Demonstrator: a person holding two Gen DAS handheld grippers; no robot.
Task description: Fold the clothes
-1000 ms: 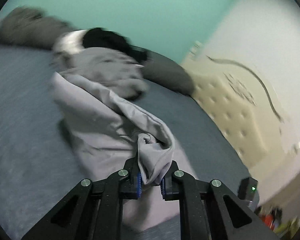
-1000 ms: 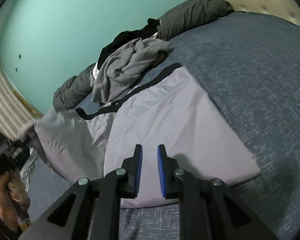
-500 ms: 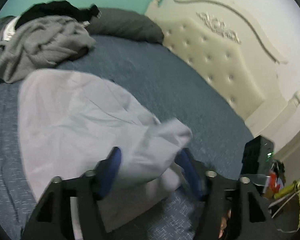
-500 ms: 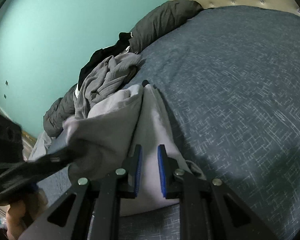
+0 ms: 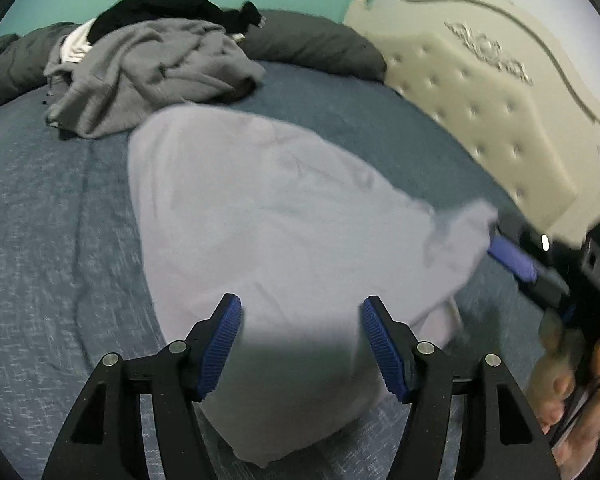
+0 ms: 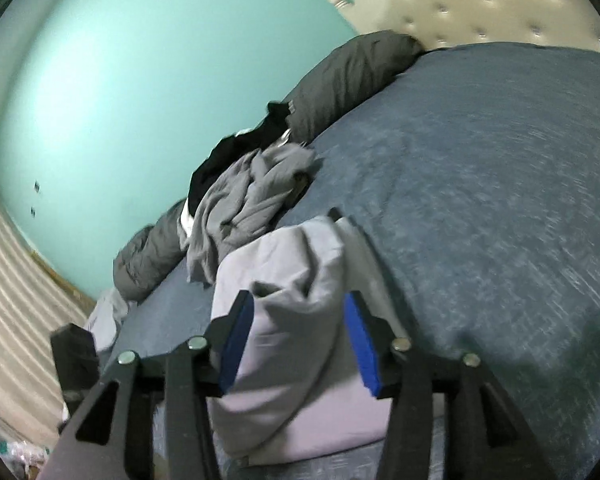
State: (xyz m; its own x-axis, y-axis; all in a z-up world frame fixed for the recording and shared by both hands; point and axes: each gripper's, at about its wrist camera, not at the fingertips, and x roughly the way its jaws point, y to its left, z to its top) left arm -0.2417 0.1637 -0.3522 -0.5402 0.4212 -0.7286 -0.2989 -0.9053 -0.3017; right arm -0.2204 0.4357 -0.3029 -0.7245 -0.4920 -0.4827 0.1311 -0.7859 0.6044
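A pale lilac garment (image 5: 280, 220) lies folded over on the blue bedspread (image 5: 40, 220). My left gripper (image 5: 302, 344) hovers open above its near edge, jaws wide, holding nothing. In the right wrist view a raised fold of the same garment (image 6: 292, 264) stands between the fingers of my right gripper (image 6: 298, 336), which is open and not pinching it. From the left wrist view the right gripper (image 5: 512, 258) shows as a blurred blue pad at the garment's right corner, with a person's hand (image 5: 572, 392) behind it.
A heap of grey clothes (image 5: 152, 68) topped by a black garment (image 5: 168, 8) sits at the far side of the bed. Dark pillows (image 5: 312, 44) line the teal wall. A cream tufted headboard (image 5: 480, 80) is to the right.
My left gripper let go of the lilac garment and opened wide; the cloth now lies folded over. My right gripper went from shut to open and moved onto the raised fold.
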